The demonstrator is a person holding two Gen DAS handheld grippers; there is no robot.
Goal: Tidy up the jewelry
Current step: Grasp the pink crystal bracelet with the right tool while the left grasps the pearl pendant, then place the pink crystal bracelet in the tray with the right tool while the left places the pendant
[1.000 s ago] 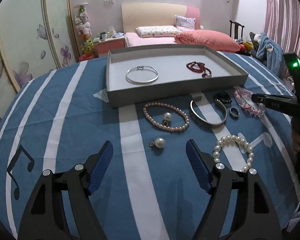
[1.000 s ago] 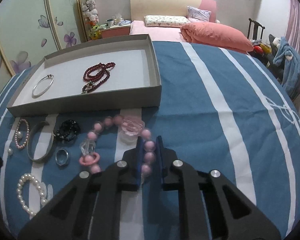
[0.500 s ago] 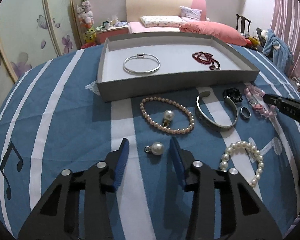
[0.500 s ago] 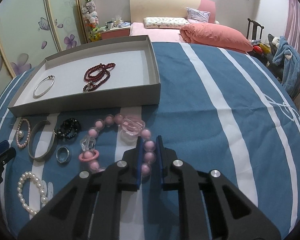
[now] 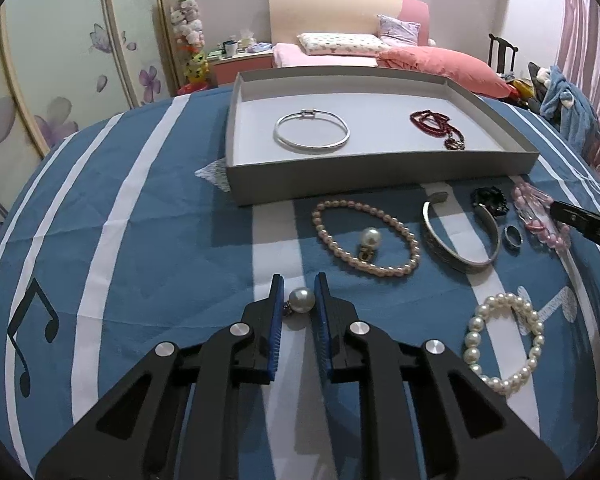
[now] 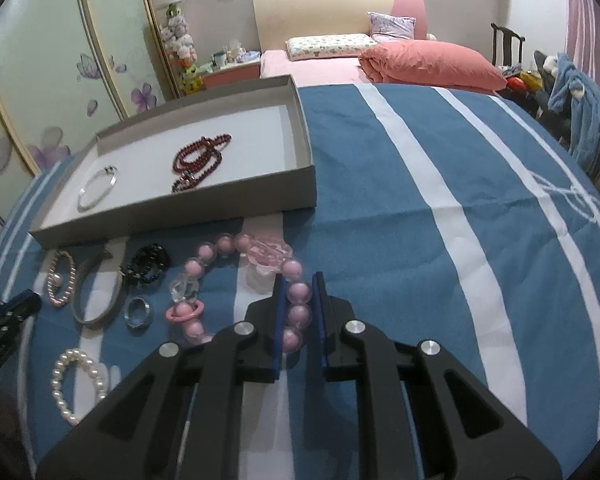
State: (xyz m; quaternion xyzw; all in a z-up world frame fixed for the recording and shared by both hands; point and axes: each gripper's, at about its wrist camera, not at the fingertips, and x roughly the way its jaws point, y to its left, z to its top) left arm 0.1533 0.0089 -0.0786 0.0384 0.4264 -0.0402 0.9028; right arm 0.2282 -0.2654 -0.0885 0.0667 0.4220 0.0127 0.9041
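My left gripper (image 5: 299, 282) is shut on a single pearl pendant (image 5: 301, 300) that lies on the blue striped cloth. My right gripper (image 6: 299, 280) is shut on the pink bead bracelet (image 6: 296, 296), also on the cloth. A grey tray (image 5: 380, 172) behind holds a silver bangle (image 5: 311, 132) and a dark red bead string (image 5: 438, 128). On the cloth lie a pink pearl necklace (image 5: 364, 236) around a second pearl pendant (image 5: 369, 240), a silver cuff (image 5: 460, 236), a black bead piece (image 5: 490, 198), a ring (image 5: 514, 236) and a white pearl bracelet (image 5: 504, 344).
The tray (image 6: 172, 216) stands close behind the loose pieces. The blue and white striped cloth (image 6: 440, 200) stretches to the right of the tray. A bed with pink bedding (image 5: 440, 64) and a wardrobe (image 5: 60, 60) are in the background.
My left gripper has moved forward and closed its jaws from wide open onto the pearl pendant. My right gripper has stayed shut on the pink bracelet and shifted slightly.
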